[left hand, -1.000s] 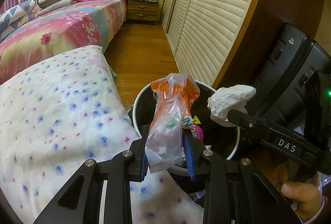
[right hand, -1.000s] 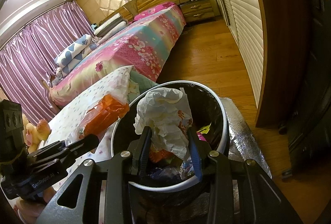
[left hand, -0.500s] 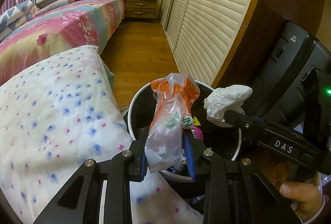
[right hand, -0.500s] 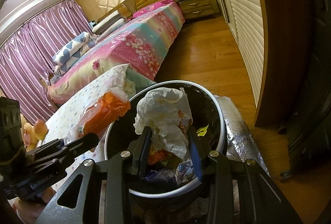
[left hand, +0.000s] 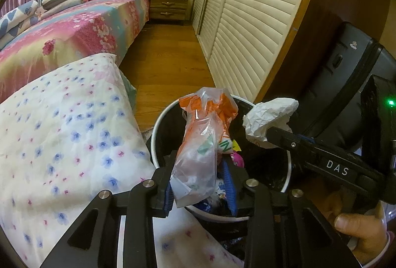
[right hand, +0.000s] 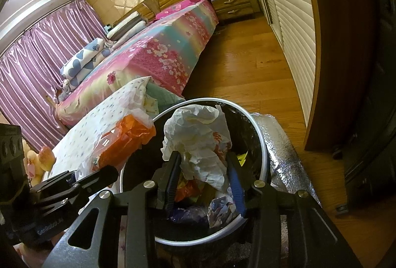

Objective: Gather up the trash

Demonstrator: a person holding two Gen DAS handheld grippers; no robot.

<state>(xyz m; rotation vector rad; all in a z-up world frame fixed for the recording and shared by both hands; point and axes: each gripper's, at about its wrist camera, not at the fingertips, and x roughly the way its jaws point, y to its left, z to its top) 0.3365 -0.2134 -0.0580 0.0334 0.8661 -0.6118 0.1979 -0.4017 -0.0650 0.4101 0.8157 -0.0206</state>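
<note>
- The left gripper [left hand: 200,183] hangs over the near rim of the trash bin [left hand: 158,119] with a clear-and-orange plastic bag [left hand: 203,144] standing up between its jaws. The jaws have just been opening; a gap shows at the right pad, so I judge the bag released rather than clamped, set to drop into the bin.
- The right gripper [right hand: 205,181] sits above the bin's open mouth with a crumpled white paper [right hand: 198,141] between its jaws. These jaws have also just been opening, and the paper hangs loosely between the pads, touching the left one at most, so I read this as a let-go too.
- Both pieces are held directly over the bin, probably so they fall among the rubbish already inside, where coloured wrappers [right hand: 220,208] lie.
- A person's hand [left hand: 358,231] grips the right tool's handle, right of the bin.
- The bin stands on a wooden floor [left hand: 168,65] — black liner, pale rim. Left of the bin lies a white quilt [left hand: 61,132] with small flowers; beyond the bin, a bed [left hand: 74,37] with a pink floral cover and a bedside cabinet [left hand: 168,8].
- Right of the bin run louvred wardrobe doors [left hand: 247,33], with a dark suitcase [left hand: 346,75] nearer; a silver foil mat [right hand: 284,156] lies just beside the bin.
</note>
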